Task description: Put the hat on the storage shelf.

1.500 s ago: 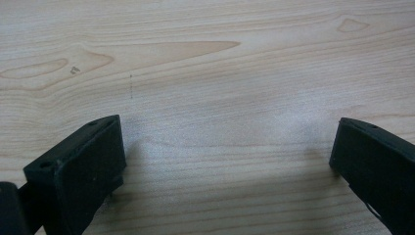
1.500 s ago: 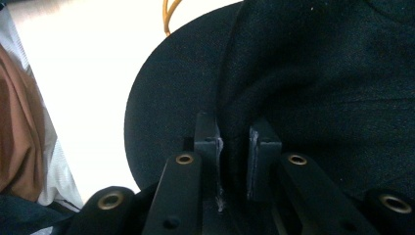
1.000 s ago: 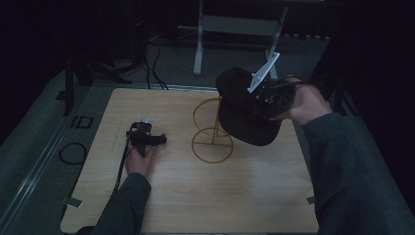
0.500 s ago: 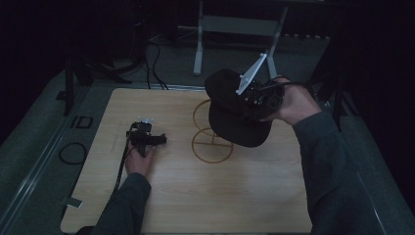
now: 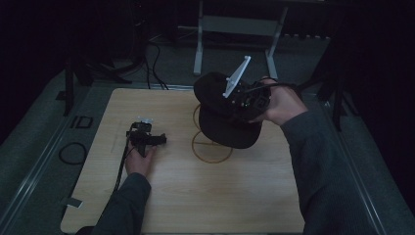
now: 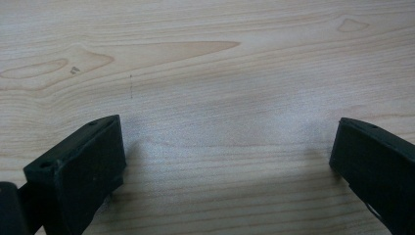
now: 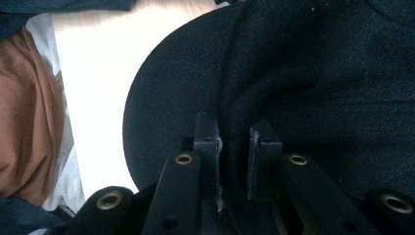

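At nine o'clock on the pale wooden table (image 5: 235, 205), the left gripper (image 5: 147, 139) rests low in the person's left hand (image 5: 138, 161), its jaws spread wide with bare wood grain between them in the left gripper view. Toward the centre, a thin wire stand (image 5: 211, 145) with a ring base sits on the boards. Above it, at about one o'clock, the right gripper (image 5: 240, 100) holds a dark cap (image 5: 225, 129) off the table, the brim hanging over the ring. In the right gripper view the jaws are pinched tight on a fold of the cap's fabric, near the seam where brim meets crown. The step in hand looks like settling the cap onto the stand. Doing it well probably means centring the crown over the stand's upper loop before lowering, keeping the pinch firm until the fabric bears on the wire, and letting go only then, since a soft crown could slide off sideways.
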The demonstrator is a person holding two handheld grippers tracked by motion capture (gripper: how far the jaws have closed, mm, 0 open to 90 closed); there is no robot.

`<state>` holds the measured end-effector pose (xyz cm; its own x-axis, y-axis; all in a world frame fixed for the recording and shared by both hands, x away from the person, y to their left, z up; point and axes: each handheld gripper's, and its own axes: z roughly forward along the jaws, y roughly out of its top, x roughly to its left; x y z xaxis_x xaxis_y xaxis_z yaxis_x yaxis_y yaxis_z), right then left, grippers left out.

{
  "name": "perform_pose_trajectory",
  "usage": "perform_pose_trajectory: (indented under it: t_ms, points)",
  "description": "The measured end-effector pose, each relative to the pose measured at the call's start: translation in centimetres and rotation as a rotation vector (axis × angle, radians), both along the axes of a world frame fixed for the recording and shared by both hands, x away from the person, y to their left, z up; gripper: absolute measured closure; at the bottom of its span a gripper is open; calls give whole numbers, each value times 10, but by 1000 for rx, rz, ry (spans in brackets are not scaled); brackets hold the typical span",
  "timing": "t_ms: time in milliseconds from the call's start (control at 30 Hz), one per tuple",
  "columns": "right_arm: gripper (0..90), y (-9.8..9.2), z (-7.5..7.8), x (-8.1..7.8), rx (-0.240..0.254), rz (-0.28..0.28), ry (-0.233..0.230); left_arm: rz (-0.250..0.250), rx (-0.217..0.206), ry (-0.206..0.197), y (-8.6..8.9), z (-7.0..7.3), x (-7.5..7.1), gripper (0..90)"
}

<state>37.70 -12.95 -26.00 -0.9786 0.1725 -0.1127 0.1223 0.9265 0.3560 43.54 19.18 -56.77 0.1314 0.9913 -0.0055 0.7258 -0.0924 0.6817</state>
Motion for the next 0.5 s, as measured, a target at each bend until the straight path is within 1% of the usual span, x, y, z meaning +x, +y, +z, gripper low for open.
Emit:
perform_pose_trajectory:
  t_ms: [433, 500]
  points:
    - [784, 13, -9, 2, -17, 24, 16, 0, 0, 0, 0, 0, 0, 0]
    - [782, 17, -13, 4, -27, 24, 21, 0, 0, 0, 0, 0, 0, 0]
